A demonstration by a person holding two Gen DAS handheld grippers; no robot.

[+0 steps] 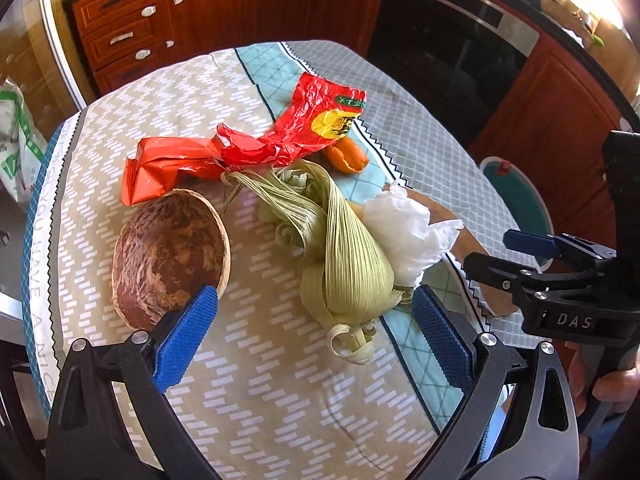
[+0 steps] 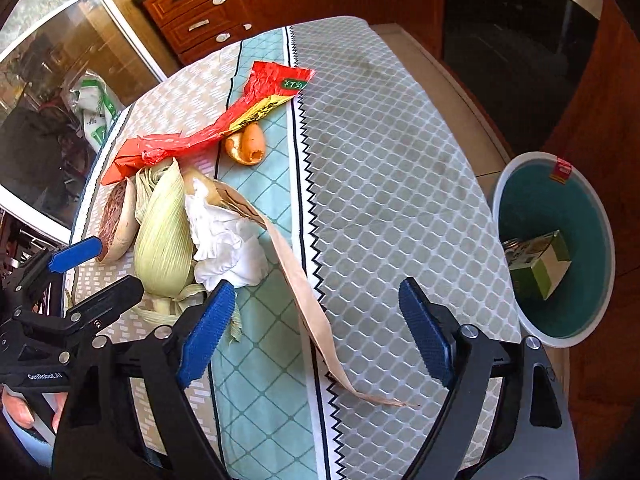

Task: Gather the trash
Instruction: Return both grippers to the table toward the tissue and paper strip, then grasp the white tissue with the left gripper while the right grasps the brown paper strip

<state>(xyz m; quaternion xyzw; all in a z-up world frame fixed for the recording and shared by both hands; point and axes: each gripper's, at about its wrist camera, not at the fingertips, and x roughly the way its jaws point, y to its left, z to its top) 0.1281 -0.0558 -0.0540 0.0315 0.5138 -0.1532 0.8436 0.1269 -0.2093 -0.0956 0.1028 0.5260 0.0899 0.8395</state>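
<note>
Trash pile mid-frame on the patterned tablecloth (image 1: 280, 380): brown coconut shell half (image 1: 170, 256) at left, green corn husk (image 1: 344, 264) centre, crumpled white tissue (image 1: 404, 228) touching its right side. Crinkled red foil wrapper (image 1: 280, 136) lies above them, orange peel piece (image 1: 346, 156) just beside it. Left gripper (image 1: 312, 344) jaws apart, nothing between. Right gripper (image 2: 324, 336) jaws apart over a long tan husk strip (image 2: 308, 300), pads clear. Teal round bin (image 2: 560, 248) at right edge holds a green carton (image 2: 540, 268).

A home kitchen is being shown: wooden cabinets (image 1: 132, 20) with drawers at eleven o'clock, a built-in oven (image 1: 452, 44) at one o'clock, a cloth-covered surface (image 2: 380, 152).
</note>
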